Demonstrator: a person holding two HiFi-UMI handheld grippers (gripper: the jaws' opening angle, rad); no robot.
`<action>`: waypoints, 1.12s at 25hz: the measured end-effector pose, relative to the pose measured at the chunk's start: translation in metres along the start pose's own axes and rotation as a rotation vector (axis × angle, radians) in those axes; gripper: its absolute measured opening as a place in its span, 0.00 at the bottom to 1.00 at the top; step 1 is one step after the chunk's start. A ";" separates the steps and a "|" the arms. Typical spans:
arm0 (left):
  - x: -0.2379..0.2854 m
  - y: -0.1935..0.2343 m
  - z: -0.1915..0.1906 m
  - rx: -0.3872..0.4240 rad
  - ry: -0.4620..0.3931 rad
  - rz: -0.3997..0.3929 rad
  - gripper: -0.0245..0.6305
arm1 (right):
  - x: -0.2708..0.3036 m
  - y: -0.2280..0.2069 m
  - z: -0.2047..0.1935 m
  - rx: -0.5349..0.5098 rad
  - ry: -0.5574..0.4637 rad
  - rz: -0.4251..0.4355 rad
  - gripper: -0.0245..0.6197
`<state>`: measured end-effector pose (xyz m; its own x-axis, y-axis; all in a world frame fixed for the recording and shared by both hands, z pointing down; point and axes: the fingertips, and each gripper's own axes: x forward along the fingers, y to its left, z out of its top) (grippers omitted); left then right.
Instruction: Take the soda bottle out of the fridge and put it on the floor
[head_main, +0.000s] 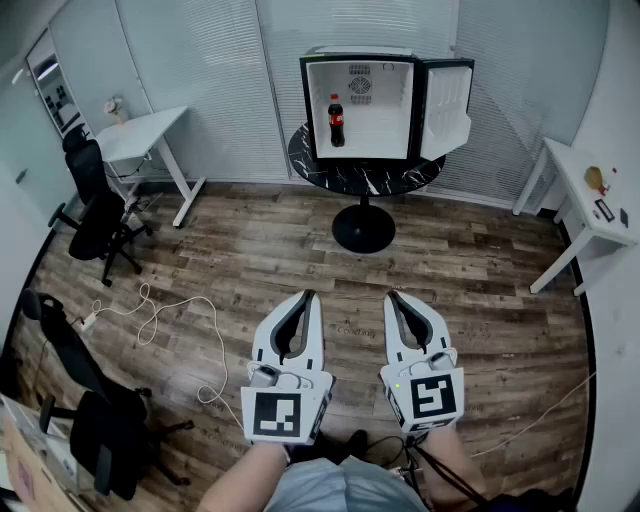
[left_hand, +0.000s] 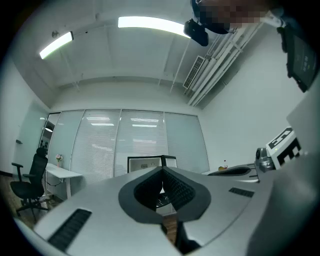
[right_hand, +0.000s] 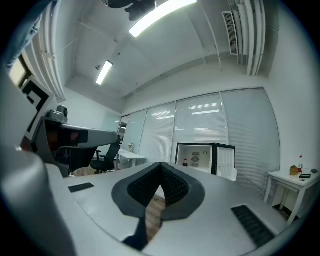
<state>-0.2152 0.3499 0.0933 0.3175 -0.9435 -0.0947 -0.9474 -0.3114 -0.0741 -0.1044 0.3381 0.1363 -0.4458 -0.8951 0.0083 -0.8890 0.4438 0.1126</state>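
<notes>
- Head view, nearest: left gripper (head_main: 311, 294) and right gripper (head_main: 392, 295) side by side over the wood floor (head_main: 250, 250), each with jaws pressed together, nothing between.
- Farther: round black table (head_main: 400, 180) carrying the open mini fridge (head_main: 307, 100).
- Inside: soda bottle (head_main: 337, 121) upright at left, red cap and label; print too small to read.
- Right gripper view catches the bottle; in the left gripper view its own jaws cover the fridge's interior.
</notes>
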 end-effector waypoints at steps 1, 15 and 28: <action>0.002 -0.003 0.001 0.002 -0.015 -0.009 0.06 | 0.000 -0.002 0.000 0.000 -0.002 -0.002 0.05; 0.011 -0.011 -0.018 -0.020 -0.009 -0.013 0.06 | 0.002 -0.021 -0.015 0.058 -0.025 0.003 0.06; 0.141 0.081 -0.070 -0.063 0.021 -0.016 0.06 | 0.157 -0.043 -0.057 0.065 0.062 -0.011 0.06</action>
<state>-0.2505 0.1837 0.1436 0.3327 -0.9402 -0.0733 -0.9430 -0.3327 -0.0126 -0.1301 0.1761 0.1897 -0.4305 -0.8999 0.0693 -0.8996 0.4341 0.0486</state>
